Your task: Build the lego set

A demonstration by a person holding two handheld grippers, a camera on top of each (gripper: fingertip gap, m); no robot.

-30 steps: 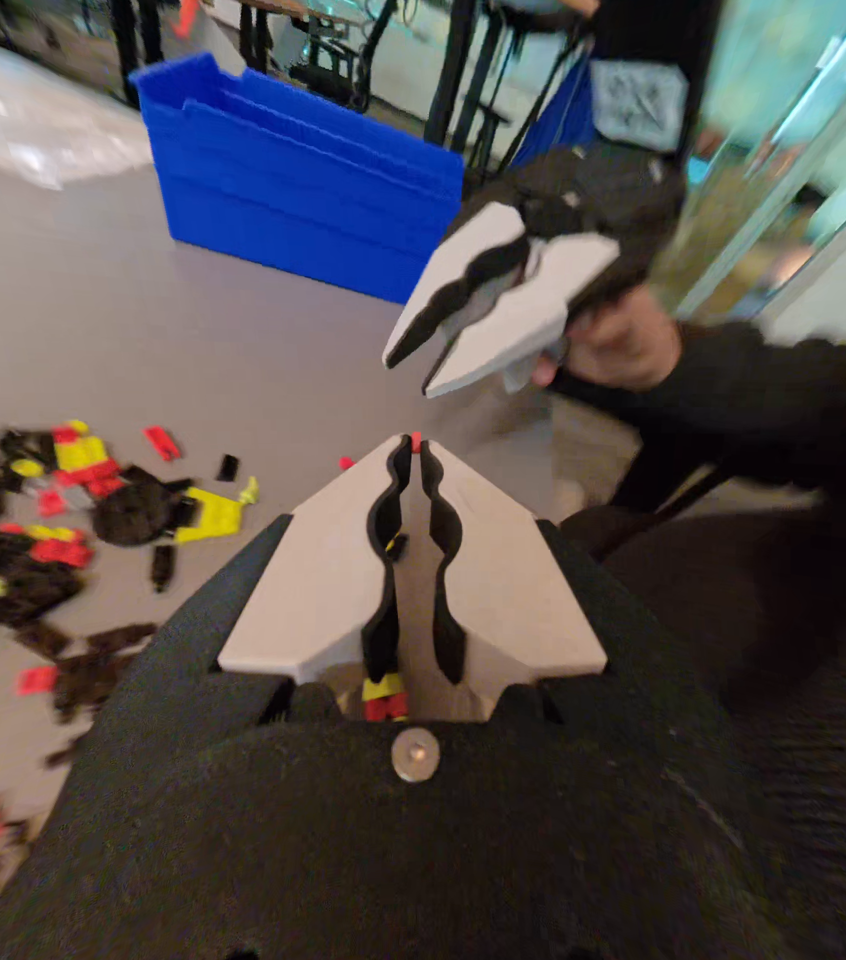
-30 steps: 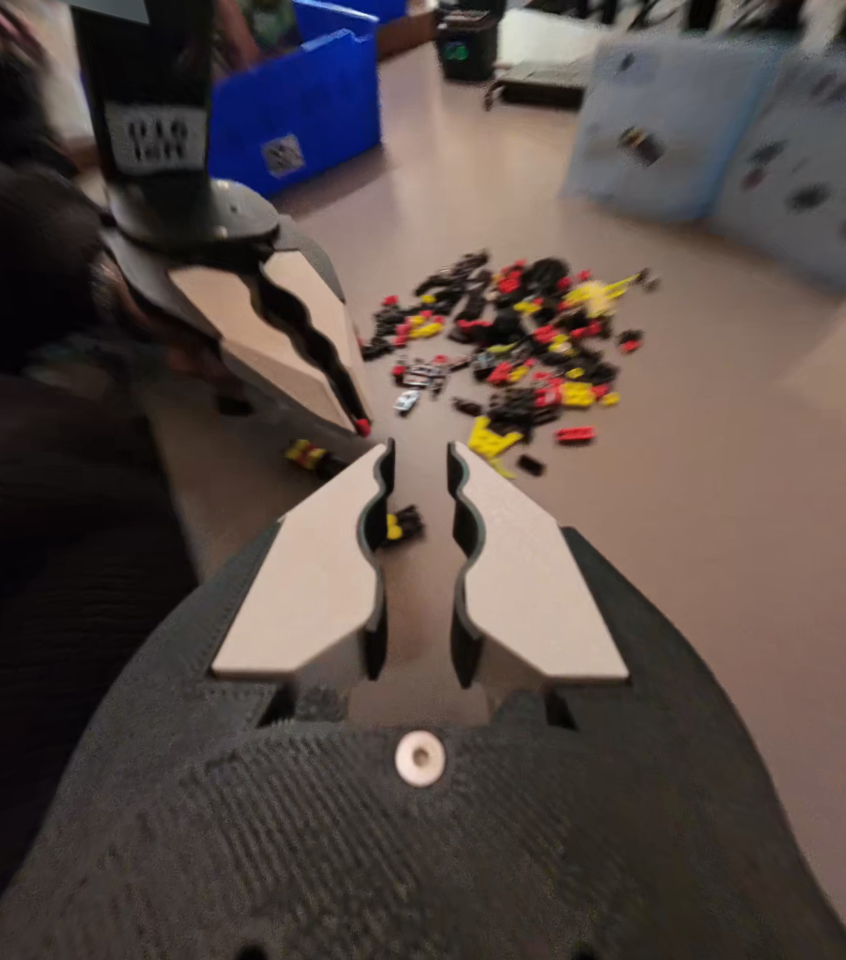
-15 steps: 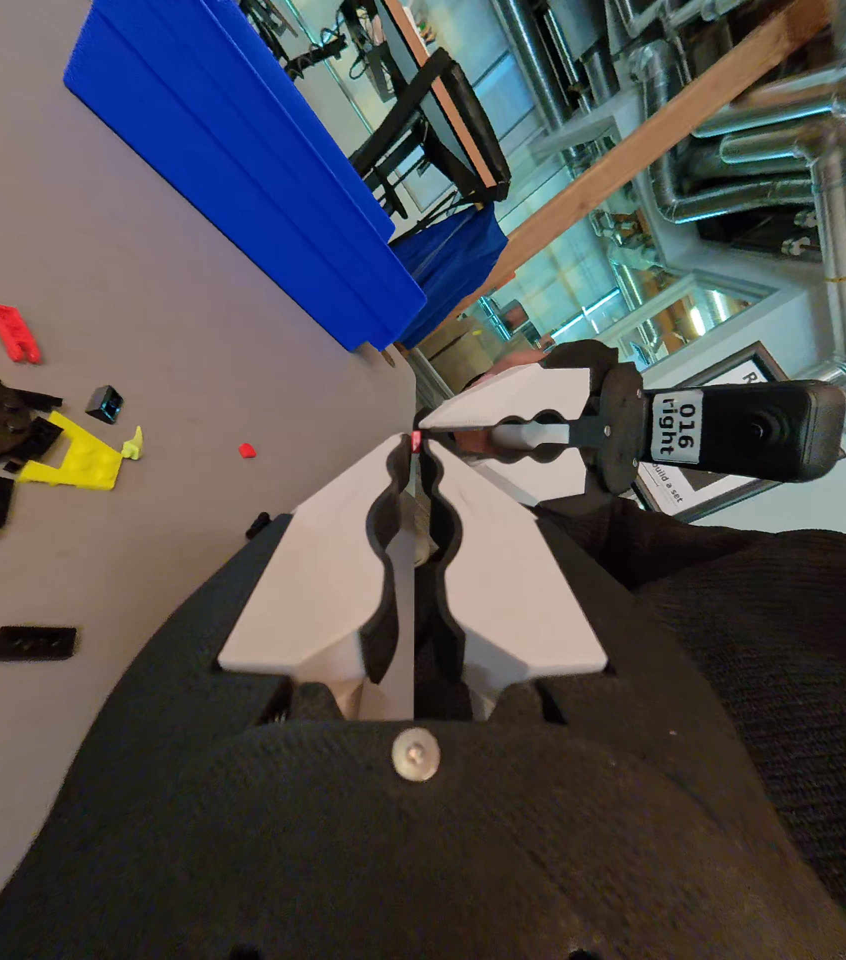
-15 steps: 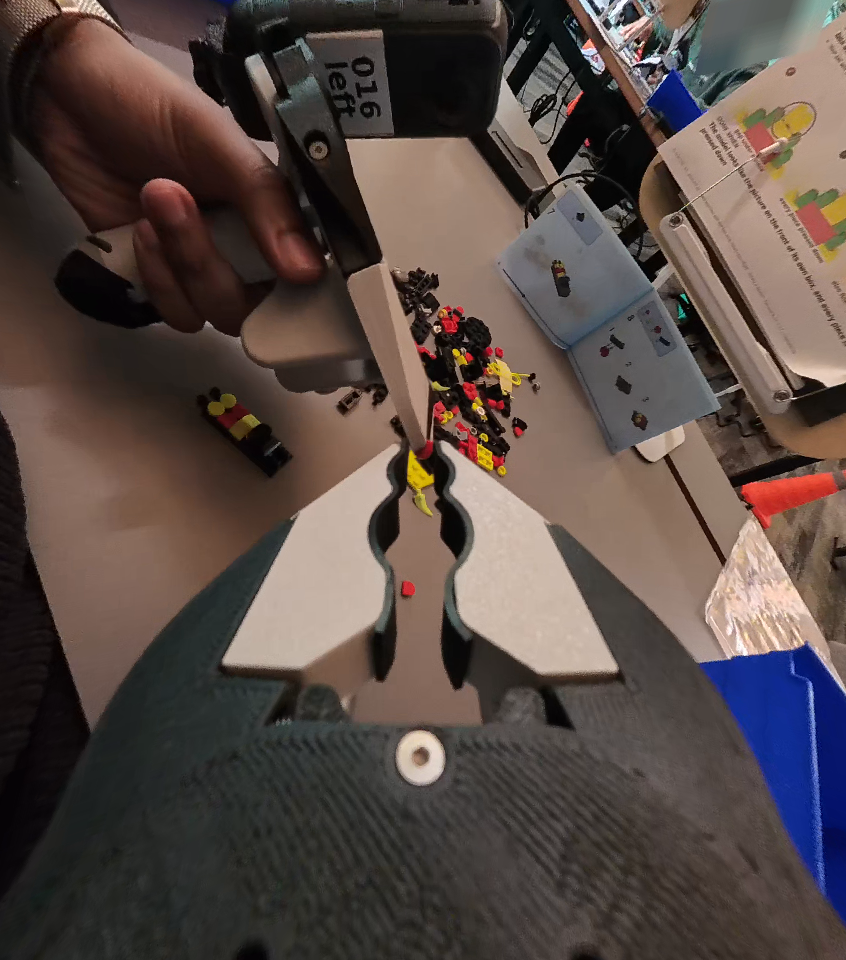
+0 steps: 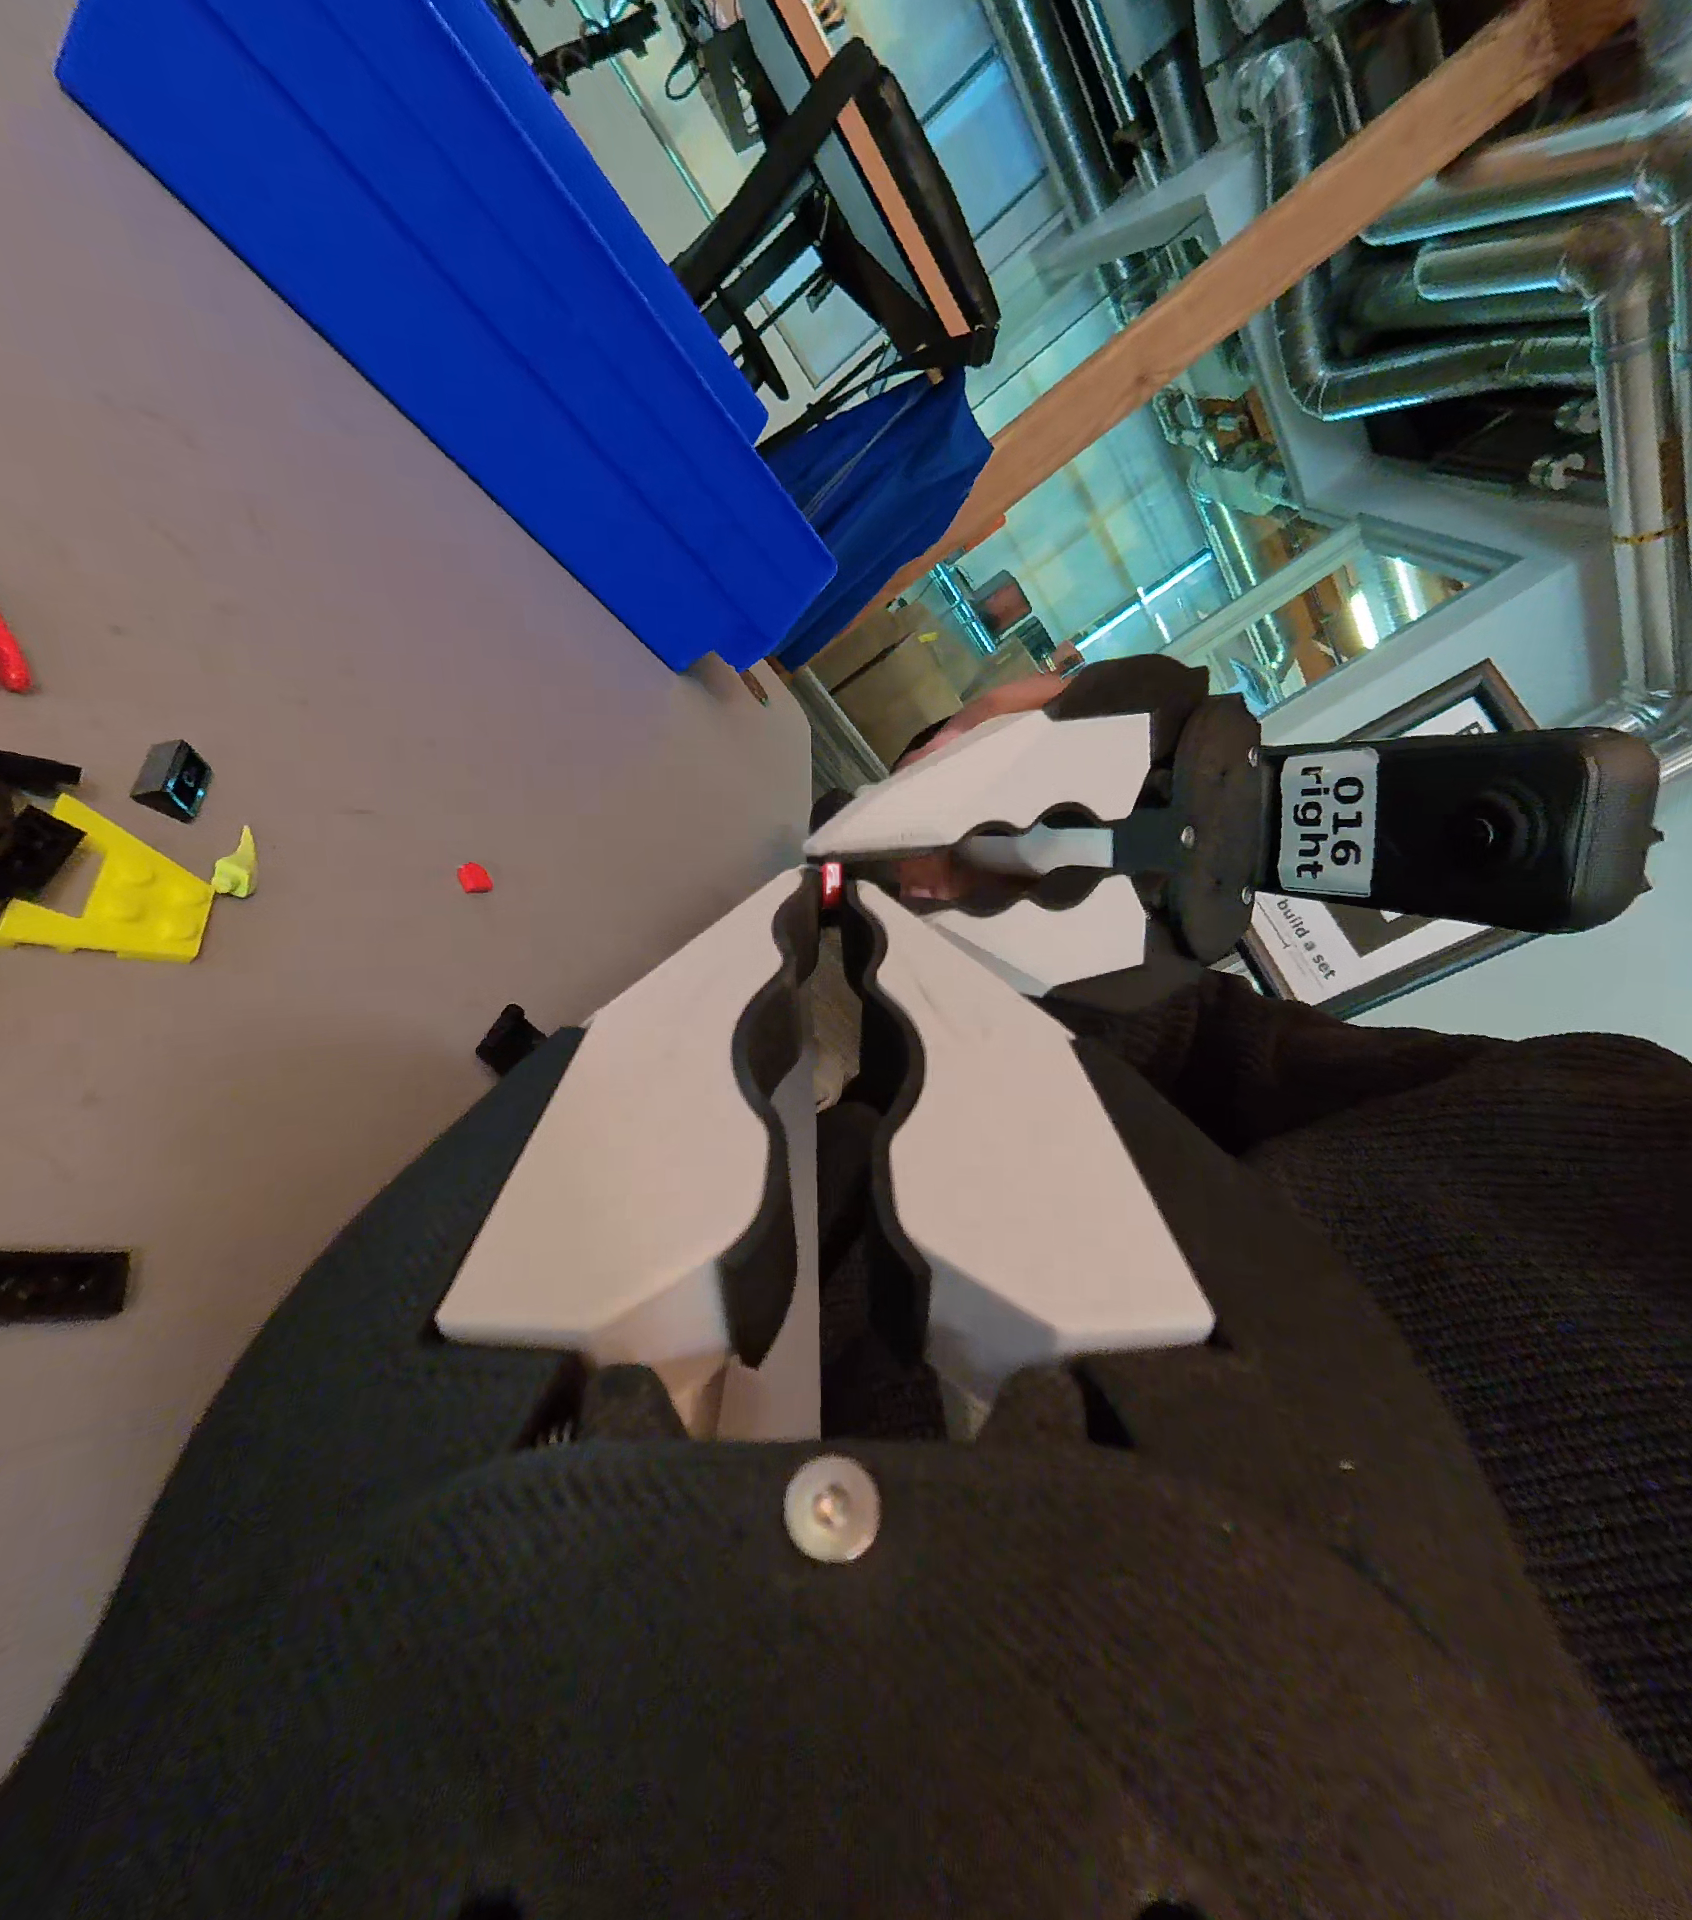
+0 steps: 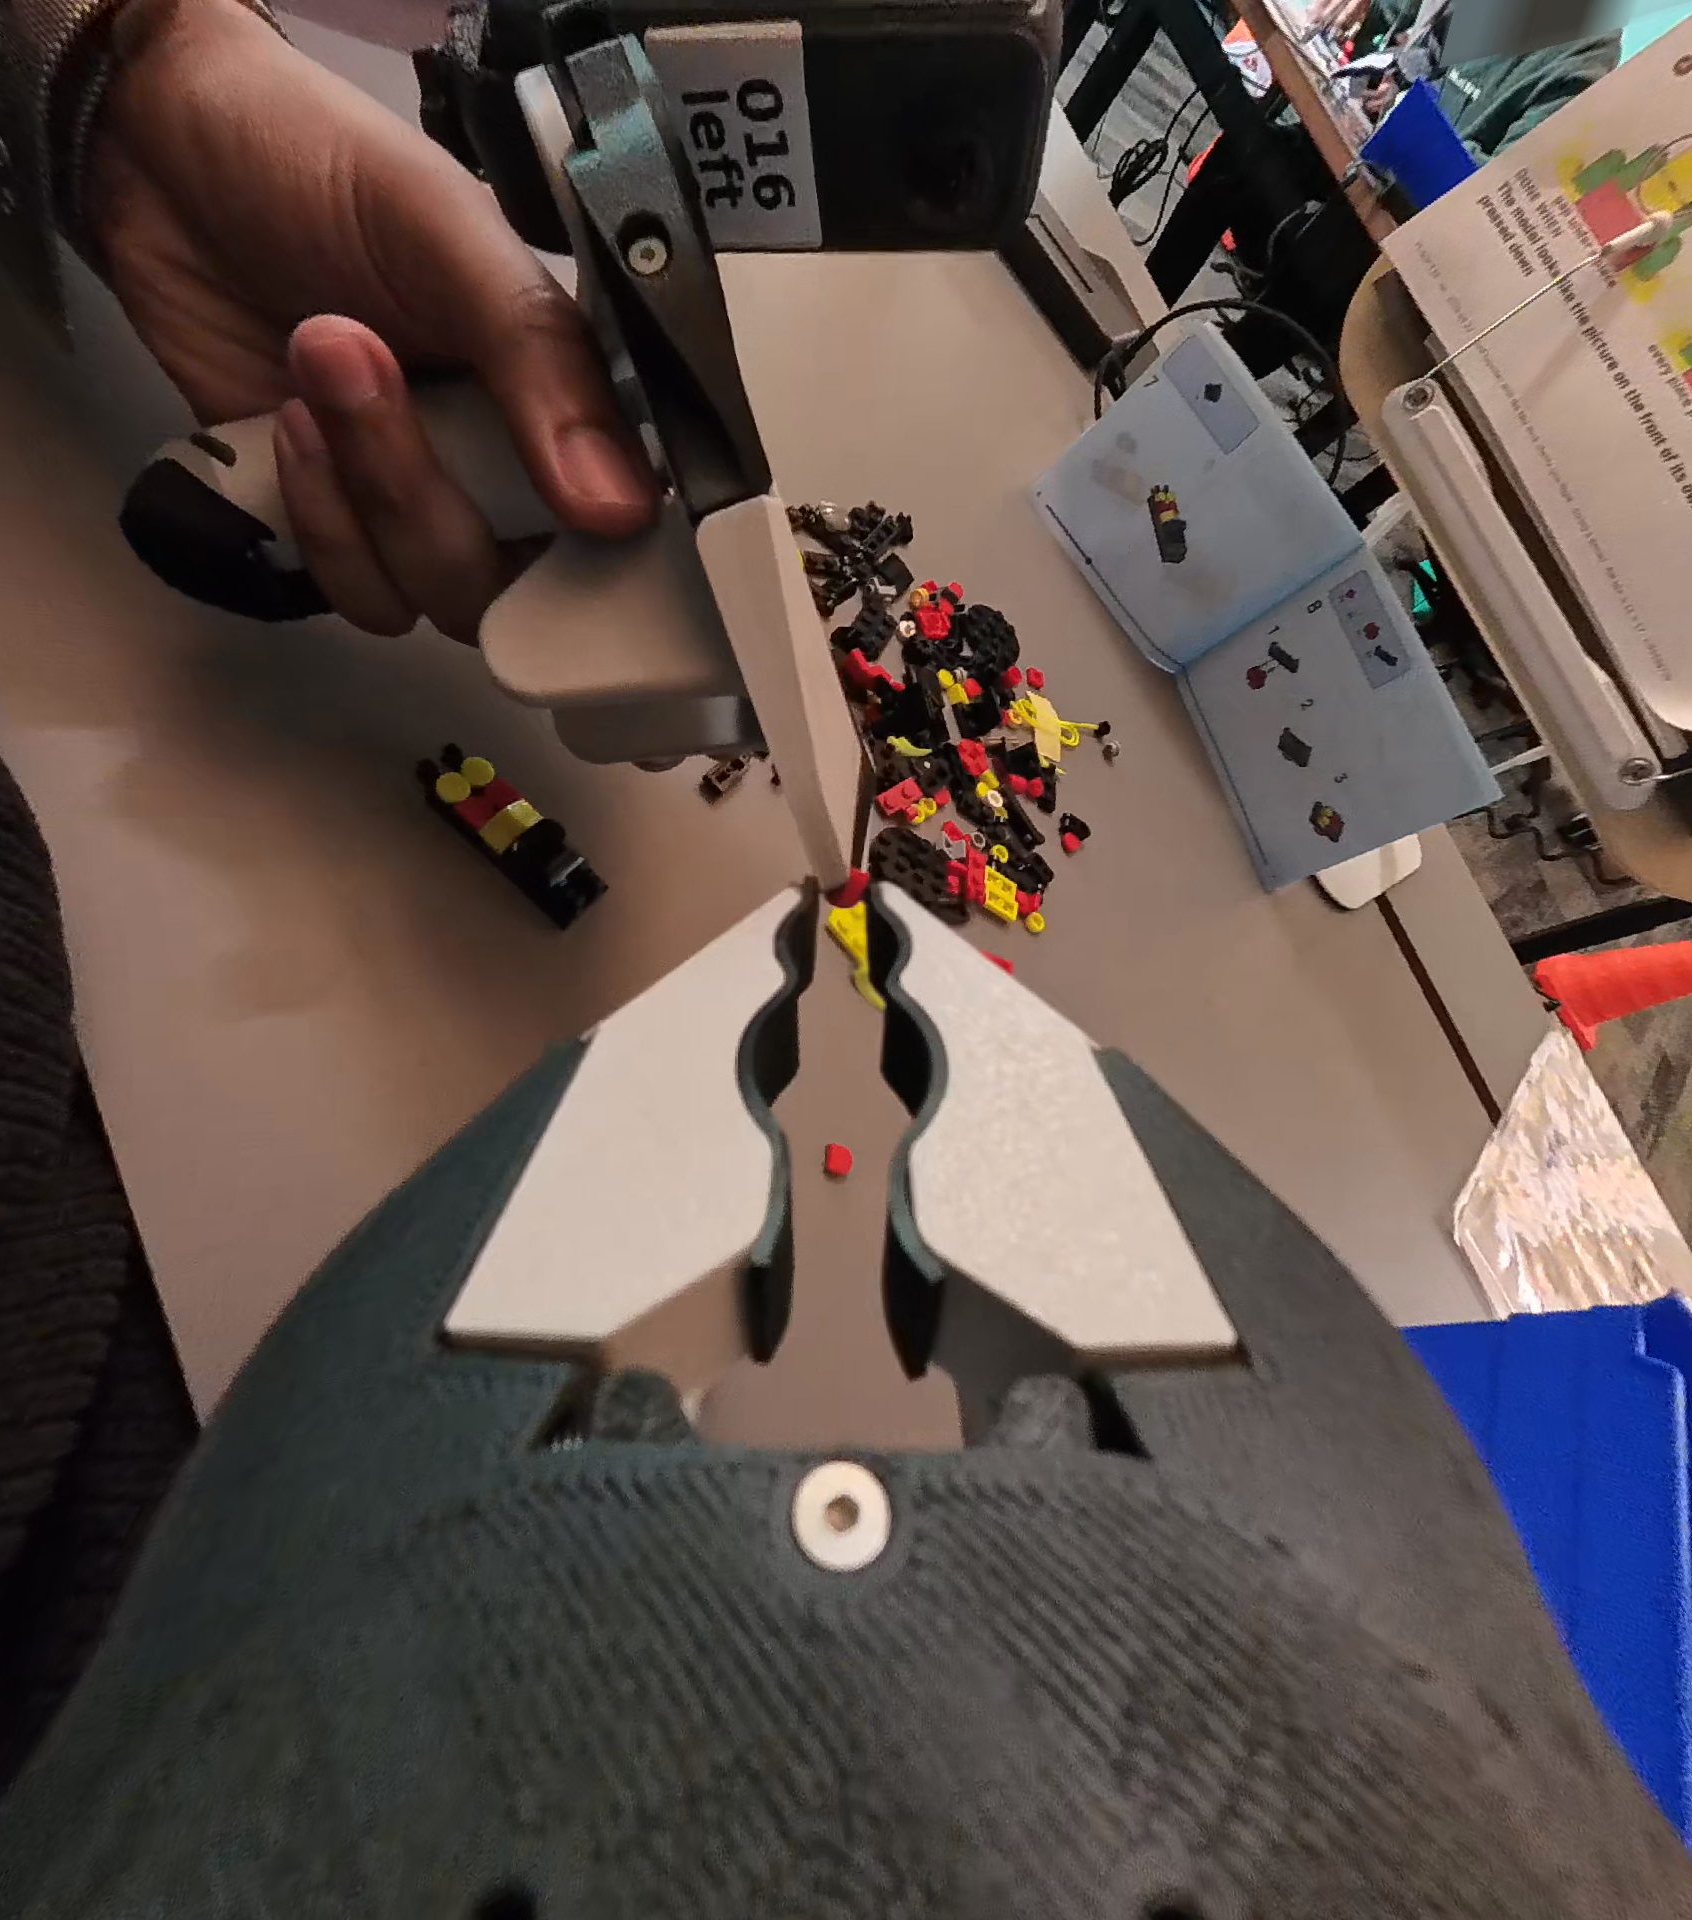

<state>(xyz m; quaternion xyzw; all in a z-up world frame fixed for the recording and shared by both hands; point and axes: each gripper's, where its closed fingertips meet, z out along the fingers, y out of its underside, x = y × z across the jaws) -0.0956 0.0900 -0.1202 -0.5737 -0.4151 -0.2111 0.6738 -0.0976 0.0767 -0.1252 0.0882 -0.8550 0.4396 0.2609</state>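
A: How do the two grippers sit?

B: Tip to tip, raised above the surface (image 6: 1081,436). The left gripper (image 5: 829,902) is clenched on a tiny red piece (image 5: 831,883) right at its tips. In the right wrist view it comes down from above, gripped by a bare hand (image 6: 333,343) with fingers curled round the trigger handle.

A: And the right one?

B: The right gripper (image 6: 837,902) meets that same red piece (image 6: 850,886) at its tips, jaws nearly together. Whether it actually pinches the piece or only touches it, I cannot tell. From the left wrist view it lies sideways (image 5: 826,854), pointing left.

A: What can you count?

B: Two grippers, one held red piece, one loose red bit (image 6: 837,1158) on the surface below the right gripper's jaws. One small built model (image 6: 509,831), black with red and yellow, to the left of the right gripper. One pile of loose pieces (image 6: 956,748) beyond the tips, one open instruction booklet (image 6: 1268,623) to their right, one blue bin (image 5: 468,312).

A: Anything hidden?

B: The pile is too dense to count. The left gripper's fingers cover part of it, and the held piece's shape is unclear.
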